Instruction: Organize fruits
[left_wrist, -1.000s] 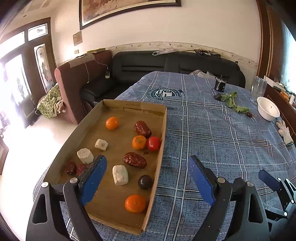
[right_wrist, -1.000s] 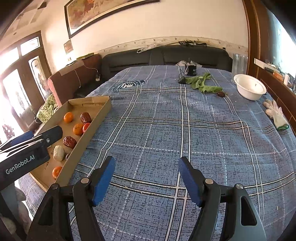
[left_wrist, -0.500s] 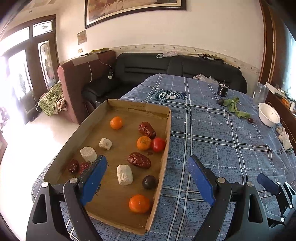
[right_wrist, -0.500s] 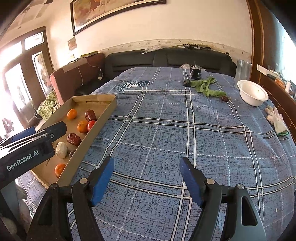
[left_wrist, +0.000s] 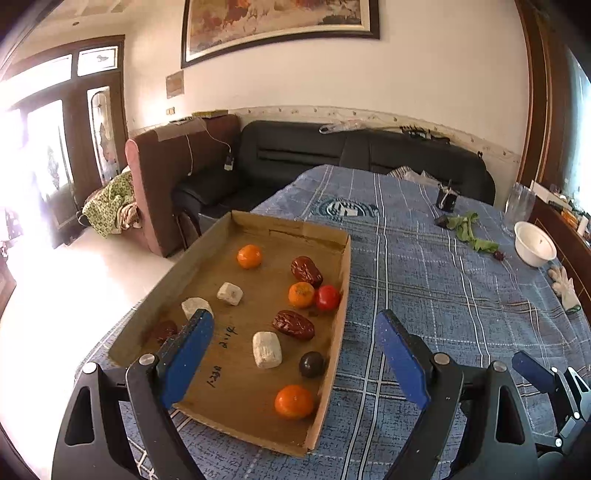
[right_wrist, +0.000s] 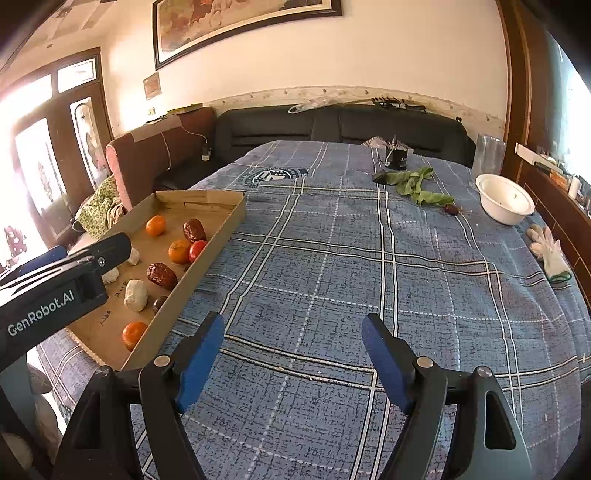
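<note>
A shallow cardboard tray (left_wrist: 345, 266) lies on the blue plaid tablecloth at the table's left edge; it also shows in the right wrist view (right_wrist: 218, 236). In it lie three oranges (left_wrist: 294, 401), a red tomato (left_wrist: 327, 297), brown dates (left_wrist: 293, 324), a dark plum (left_wrist: 311, 364) and pale white chunks (left_wrist: 266, 349). My left gripper (left_wrist: 295, 350) is open and empty, raised over the tray's near right corner. My right gripper (right_wrist: 293, 350) is open and empty over bare cloth to the right of the tray.
A white bowl (right_wrist: 504, 199) stands at the far right, with a white glove (right_wrist: 548, 251) nearer. Green leaves (right_wrist: 415, 184), a small dark fruit (right_wrist: 451, 209), a dark cup (right_wrist: 397, 157) and a clear glass (right_wrist: 489, 153) sit at the back. Sofas stand beyond the table.
Both grippers have risen and tilted up a little, so the tray and table sit lower in view. Jaws stay open. Nothing in the tray moved.
</note>
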